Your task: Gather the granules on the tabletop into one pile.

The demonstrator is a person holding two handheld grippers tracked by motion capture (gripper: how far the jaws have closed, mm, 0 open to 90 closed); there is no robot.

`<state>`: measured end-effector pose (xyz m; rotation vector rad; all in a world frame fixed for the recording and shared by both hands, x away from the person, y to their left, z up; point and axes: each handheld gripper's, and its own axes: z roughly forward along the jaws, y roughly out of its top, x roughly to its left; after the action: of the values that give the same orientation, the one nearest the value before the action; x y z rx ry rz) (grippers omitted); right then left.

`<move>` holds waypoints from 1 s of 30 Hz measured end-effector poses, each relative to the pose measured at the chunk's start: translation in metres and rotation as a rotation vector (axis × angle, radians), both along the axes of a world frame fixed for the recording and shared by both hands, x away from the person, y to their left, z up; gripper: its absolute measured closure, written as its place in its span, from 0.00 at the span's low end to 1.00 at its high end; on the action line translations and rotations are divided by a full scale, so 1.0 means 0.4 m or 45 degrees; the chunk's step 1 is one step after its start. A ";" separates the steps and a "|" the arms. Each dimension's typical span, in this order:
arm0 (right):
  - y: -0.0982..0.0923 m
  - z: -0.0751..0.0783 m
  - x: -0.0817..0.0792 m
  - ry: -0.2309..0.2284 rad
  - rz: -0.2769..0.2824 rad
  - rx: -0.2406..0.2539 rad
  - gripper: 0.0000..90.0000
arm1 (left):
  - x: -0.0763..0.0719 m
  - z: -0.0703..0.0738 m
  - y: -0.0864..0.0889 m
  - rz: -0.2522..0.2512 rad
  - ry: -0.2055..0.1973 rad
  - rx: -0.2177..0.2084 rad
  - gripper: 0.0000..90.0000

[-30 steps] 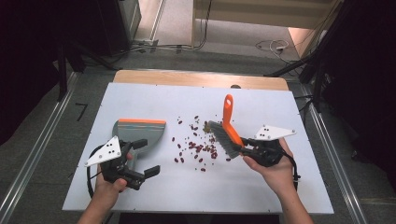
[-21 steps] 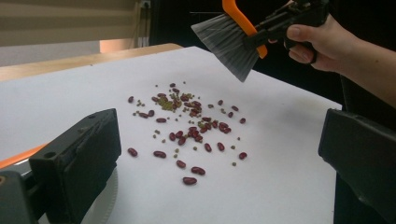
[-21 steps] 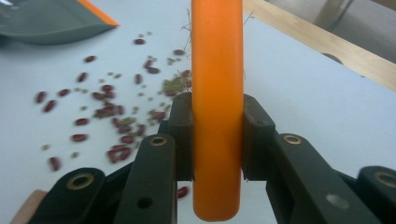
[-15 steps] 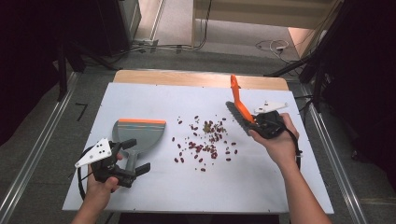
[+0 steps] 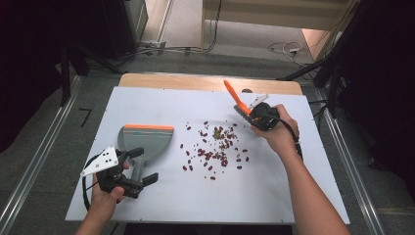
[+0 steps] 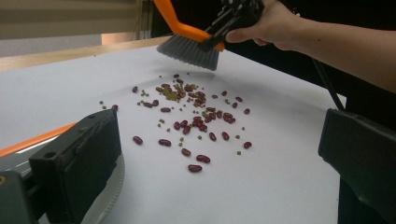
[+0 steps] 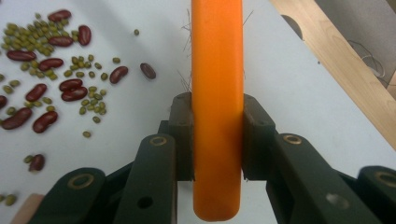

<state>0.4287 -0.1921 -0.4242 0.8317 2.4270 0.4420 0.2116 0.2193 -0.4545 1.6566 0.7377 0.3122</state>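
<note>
A pile of red kidney beans and small green beans (image 5: 215,146) lies scattered mid-table, also in the left gripper view (image 6: 196,116). My right gripper (image 5: 257,113) is shut on the orange handle (image 7: 217,56) of a hand brush (image 5: 240,108). The grey bristles (image 6: 189,49) hang just above the table past the far right side of the beans. A grey dustpan (image 5: 147,141) with an orange lip lies flat at the left. My left gripper (image 5: 143,165) is open at the dustpan's handle, its jaws wide apart (image 6: 224,140) and pointing at the beans.
The white board (image 5: 293,196) lies on a wooden table whose far edge (image 5: 195,81) shows behind it. Metal rails (image 5: 29,186) run along both sides on the floor. Cables (image 5: 284,48) lie on the floor beyond the table.
My right hand has carried the brush from the near right side of the beans toward the far side of the table. The left gripper has stayed by the dustpan handle.
</note>
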 end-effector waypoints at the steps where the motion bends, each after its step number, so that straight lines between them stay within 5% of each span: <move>1: 0.010 -0.005 0.003 0.003 -0.002 -0.025 0.76 | 0.000 -0.001 0.002 0.003 -0.002 -0.002 0.00; 4: 0.036 -0.016 0.009 -0.020 0.017 -0.120 0.76 | 0.000 -0.001 0.005 0.011 -0.005 -0.005 0.00; 15: 0.096 -0.045 -0.006 0.024 0.107 -0.217 0.76 | -0.002 0.001 0.003 0.008 -0.013 -0.001 0.00; 30: 0.101 -0.027 -0.089 0.079 0.239 -0.170 0.76 | -0.003 0.003 0.000 0.003 -0.014 -0.007 0.00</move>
<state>0.3929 -0.1515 -0.4349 0.5722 2.5717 0.3230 0.2106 0.2194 -0.4534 1.6477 0.7318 0.3201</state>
